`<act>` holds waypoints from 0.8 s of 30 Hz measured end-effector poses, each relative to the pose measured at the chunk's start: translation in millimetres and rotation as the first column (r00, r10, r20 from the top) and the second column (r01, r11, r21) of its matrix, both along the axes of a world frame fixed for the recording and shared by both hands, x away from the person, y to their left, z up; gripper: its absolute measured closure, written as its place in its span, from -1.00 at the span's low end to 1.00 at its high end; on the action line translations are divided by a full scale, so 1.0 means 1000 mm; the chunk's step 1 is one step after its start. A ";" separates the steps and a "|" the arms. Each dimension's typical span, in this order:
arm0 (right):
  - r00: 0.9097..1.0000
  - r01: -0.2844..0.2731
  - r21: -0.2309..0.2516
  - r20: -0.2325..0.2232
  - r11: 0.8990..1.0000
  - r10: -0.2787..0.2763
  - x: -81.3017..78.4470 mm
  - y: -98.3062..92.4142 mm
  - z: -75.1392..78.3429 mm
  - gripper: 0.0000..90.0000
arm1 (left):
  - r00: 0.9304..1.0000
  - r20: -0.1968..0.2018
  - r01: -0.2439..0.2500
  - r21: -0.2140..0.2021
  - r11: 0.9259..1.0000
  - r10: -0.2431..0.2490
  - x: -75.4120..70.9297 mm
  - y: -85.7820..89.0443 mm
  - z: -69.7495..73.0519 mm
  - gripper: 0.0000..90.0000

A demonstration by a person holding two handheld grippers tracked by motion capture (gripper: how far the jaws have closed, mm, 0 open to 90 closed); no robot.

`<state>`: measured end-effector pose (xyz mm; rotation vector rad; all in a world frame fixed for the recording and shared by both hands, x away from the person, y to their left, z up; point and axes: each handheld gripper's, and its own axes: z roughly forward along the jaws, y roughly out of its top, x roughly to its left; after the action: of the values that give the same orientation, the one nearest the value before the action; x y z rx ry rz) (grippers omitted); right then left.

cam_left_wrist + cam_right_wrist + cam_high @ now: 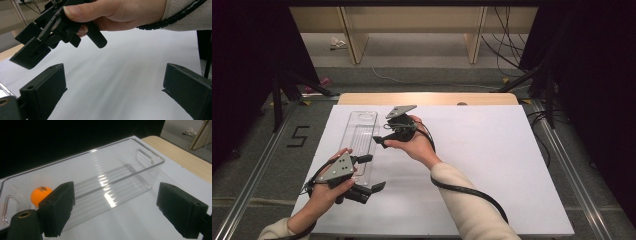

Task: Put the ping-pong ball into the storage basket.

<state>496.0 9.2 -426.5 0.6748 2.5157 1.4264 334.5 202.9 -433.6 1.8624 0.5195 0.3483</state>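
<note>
High view: long clear plastic bin lying on the white table sheet, left gripper at its near end with jaws apart, right gripper just beside its right wall.

Left gripper view: jaws wide apart over bare white sheet, right gripper held above by a hand.

Right gripper view: jaws spread, nothing between; small orange ball resting inside the bin at its left end, by the handle cutout.

There is one clear plastic box on the table. Inside the box sits one orange ball, maybe the only one. Beside the box are two grippers.
</note>
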 end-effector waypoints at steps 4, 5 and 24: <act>1.000 0.010 -0.001 0.003 1.000 -0.010 -0.001 -0.008 0.001 -0.64 | 1.000 0.001 0.001 0.000 1.000 -0.001 0.000 0.000 0.000 -0.91; 1.000 0.015 0.000 0.002 1.000 -0.015 -0.002 -0.011 0.001 -0.64 | 1.000 0.001 0.000 0.000 1.000 0.000 0.000 0.000 0.000 -0.91; 0.996 0.093 0.003 -0.002 0.996 -0.093 -0.010 -0.060 0.003 -0.64 | 1.000 0.000 -0.006 0.000 1.000 0.006 0.000 0.001 0.000 -0.91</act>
<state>486.1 -50.7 -423.5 0.7832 2.4493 1.3995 334.8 203.7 -433.5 1.8618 0.5252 0.3519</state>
